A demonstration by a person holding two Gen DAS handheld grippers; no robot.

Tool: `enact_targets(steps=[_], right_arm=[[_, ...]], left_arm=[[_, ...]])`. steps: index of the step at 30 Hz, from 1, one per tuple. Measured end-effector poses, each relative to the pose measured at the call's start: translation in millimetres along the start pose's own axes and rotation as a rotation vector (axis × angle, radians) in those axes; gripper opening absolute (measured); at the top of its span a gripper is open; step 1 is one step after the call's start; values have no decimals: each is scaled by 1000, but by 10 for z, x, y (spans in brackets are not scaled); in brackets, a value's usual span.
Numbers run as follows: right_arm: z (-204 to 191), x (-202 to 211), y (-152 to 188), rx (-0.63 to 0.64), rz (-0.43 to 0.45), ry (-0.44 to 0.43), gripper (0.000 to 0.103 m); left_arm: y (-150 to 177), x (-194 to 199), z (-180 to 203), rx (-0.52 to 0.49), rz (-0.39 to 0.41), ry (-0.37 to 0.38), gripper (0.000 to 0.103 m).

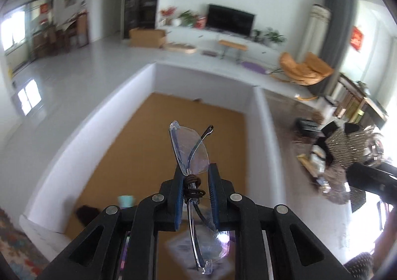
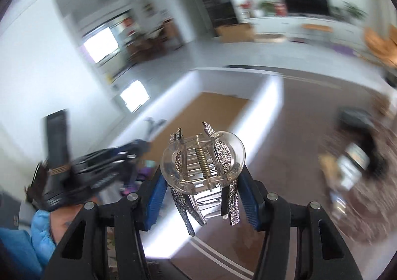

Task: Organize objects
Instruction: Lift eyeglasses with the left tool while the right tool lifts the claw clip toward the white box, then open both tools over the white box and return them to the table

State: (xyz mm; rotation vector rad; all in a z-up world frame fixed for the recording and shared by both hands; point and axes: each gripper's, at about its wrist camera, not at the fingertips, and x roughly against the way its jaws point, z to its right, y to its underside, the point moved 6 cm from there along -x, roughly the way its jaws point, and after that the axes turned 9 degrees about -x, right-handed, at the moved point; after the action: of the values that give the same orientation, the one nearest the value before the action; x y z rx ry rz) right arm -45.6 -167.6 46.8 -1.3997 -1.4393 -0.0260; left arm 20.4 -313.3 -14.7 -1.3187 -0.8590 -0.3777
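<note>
My left gripper is shut on a pair of rimless glasses with clear lenses and bluish arms, a brown elastic wound round the bridge. They hang above a white box with a brown floor. My right gripper is shut on a clear hair claw clip with rhinestone strips and a metal spring, held over the box's right wall. In the right wrist view, the left gripper shows blurred at the left. In the left wrist view, the claw clip and the right gripper show at the right.
Small items lie in the box's near corner, among them a teal one and a dark one. To the right, on a dark brown surface, sits a blurred pile of objects. A living room with a television lies beyond.
</note>
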Motion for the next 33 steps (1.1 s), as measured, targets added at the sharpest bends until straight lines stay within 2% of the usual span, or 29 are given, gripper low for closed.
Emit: enact_targets(steps=[2,3,4,5,6,9,11,13,15,16,18,19,20,21,22,24,25,26,28,30,33], right_arm=[[-334,-351,-67,71,-43,-1,56],[-425,-511,-80,90,-67,9,57],[-501,-679,-86,105,-93,24,67],[-566,-877,-77,119,-131,48,81],[-582,-970,-54,127,-151,62,84],[-529,-943,26,142,-128,85,86],[-355,-745,109,139,-75,106,95],[-117,-541,176,124,-13,147,98],[344,-285,274,71,52,210,98],[569,-165,349,37,81,242,99],[1272,139,628,-87,157,368,99],[1517,235,733,-129,173,419,99],[1937,374,927,-202,183,518,99],[2196,471,1046,-246,180,578,99],[2438,560,1164,-286,178,635,99],[2844,788,1406,-348,183,742,99],[2969,883,1481,-383,182,775,99],[3107,1016,1557,-478,195,777,99],[3195,1176,1623,-565,252,731,99],[3275,1243,1748,-622,256,753,99],[3349,1178,1793,-652,217,751,99]], left_arm=[[76,-176,-240,22,-88,-71,22],[127,-262,-333,41,-132,-95,27],[206,-369,-450,81,-191,-117,47],[256,-418,-508,106,-224,-130,61],[297,-448,-548,123,-248,-147,83],[377,-408,-538,126,-214,-171,84],[365,-373,-427,110,-187,-175,84],[319,-335,-261,89,-143,-141,84],[263,-241,-22,59,-100,-92,84],[226,-193,182,32,-73,-50,84],[107,-92,725,-58,-37,65,84],[131,-35,1130,-137,-29,147,84],[154,-4,1405,-190,-30,197,84],[229,27,1782,-265,-38,264,84],[295,41,2080,-322,-46,312,84],[462,-9,2519,-403,-69,361,84],[598,-128,2773,-440,-92,373,84],[677,-205,2895,-451,-109,378,84],[784,-494,3041,-444,-142,369,84],[877,-837,3031,-402,-175,316,84],[876,-1110,2928,-342,-190,260,84]])
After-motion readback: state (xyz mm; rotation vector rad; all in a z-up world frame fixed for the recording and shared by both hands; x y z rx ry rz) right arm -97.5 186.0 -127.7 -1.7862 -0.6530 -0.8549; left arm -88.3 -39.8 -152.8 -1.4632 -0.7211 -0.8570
